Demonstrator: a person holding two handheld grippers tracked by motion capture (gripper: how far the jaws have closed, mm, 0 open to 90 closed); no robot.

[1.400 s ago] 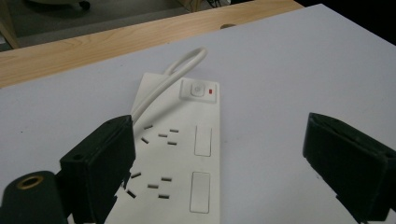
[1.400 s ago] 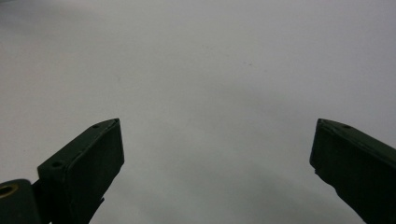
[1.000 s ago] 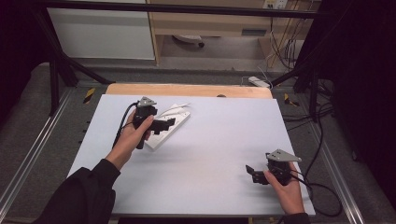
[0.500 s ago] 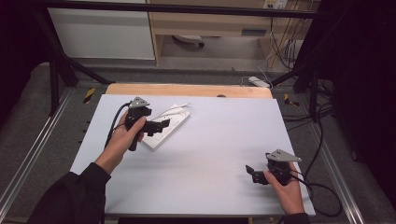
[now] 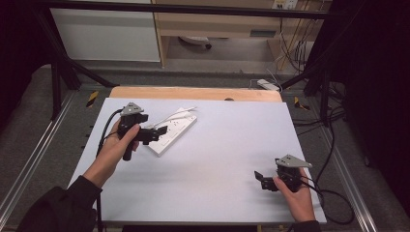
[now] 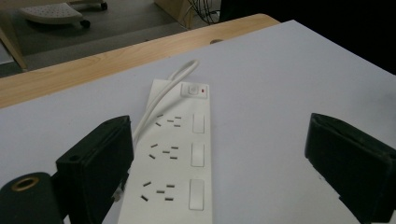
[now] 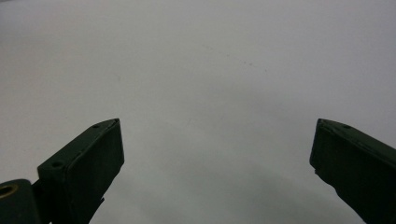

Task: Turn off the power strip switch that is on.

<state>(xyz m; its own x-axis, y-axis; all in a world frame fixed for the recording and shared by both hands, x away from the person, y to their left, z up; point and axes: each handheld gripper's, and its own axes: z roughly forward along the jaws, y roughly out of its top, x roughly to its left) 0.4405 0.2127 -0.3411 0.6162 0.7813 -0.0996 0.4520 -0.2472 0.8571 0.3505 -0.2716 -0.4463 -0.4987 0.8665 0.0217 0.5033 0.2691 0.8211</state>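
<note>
1. toward the far left of the bench, a white power strip lies flat on the pale surface, its near end under the left hand-held gripper.
2. seen in the left gripper view, the left hand-held gripper's jaws stand wide apart and hold nothing; the power strip lies between them, nearer one jaw, and they look apart from it.
3. down at the near right of the bench, the right hand-held gripper is also wide open and empty, over bare bench and well apart from the strip.
4. handling, as a judgement: the strip looks like a rigid plastic bar, light to moderate in weight, smooth and somewhat slippery, not fragile. its white cord is soft and will trail and drag.
5. best hold, as i judge it: across the narrow width, on the two long side walls near the middle, so it does not pivot; avoid the switch and the cord.
6. its long axis runs diagonally in the high view, from near left to far right. the switch end, where the cord leaves, points away toward the far wooden edge; the socket face is up.
</note>
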